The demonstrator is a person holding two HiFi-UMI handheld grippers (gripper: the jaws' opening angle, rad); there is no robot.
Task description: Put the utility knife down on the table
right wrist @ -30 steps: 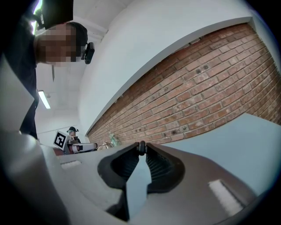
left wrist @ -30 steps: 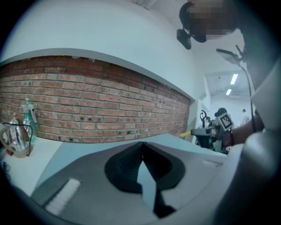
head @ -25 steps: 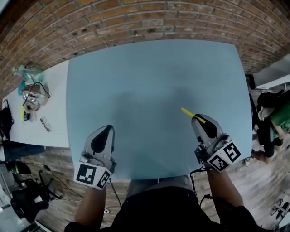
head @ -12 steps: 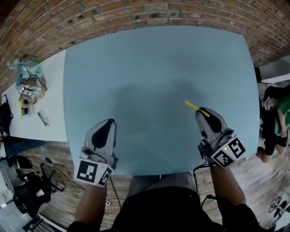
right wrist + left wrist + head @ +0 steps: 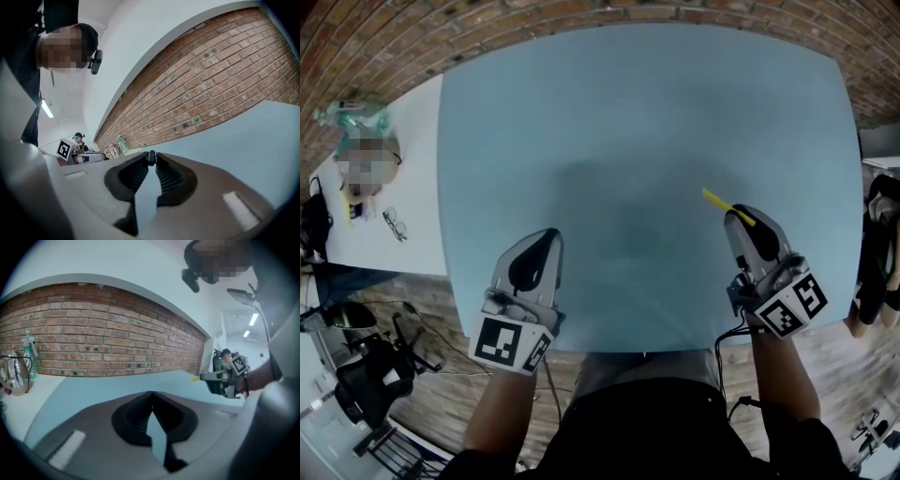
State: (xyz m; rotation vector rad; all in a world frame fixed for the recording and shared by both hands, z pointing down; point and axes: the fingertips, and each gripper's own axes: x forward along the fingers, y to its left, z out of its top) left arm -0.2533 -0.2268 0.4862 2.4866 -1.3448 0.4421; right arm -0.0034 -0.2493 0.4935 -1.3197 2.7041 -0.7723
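Note:
The utility knife [image 5: 721, 203] is slim and yellow; it sticks out up and to the left from my right gripper [image 5: 739, 218], which is shut on it above the light blue table [image 5: 628, 122] near its front right. In the right gripper view the jaws pinch a small dark end of the knife [image 5: 150, 157]. My left gripper [image 5: 547, 236] hovers over the table's front left, shut with nothing in it. The left gripper view shows its jaws meeting at the tips, and, far right, the right gripper [image 5: 204, 377] with the yellow knife [image 5: 194, 378].
A white side table [image 5: 408, 178] joins the blue one at the left, carrying a spray bottle [image 5: 352, 117], glasses [image 5: 394, 225] and clutter. A brick wall [image 5: 534, 19] runs behind. A person [image 5: 881, 253] stands beyond the right edge. Dark equipment [image 5: 366, 384] sits lower left.
The head view has shifted, so the table sits higher and both grippers a little further right. The right gripper still holds the knife, and the left stays shut and empty.

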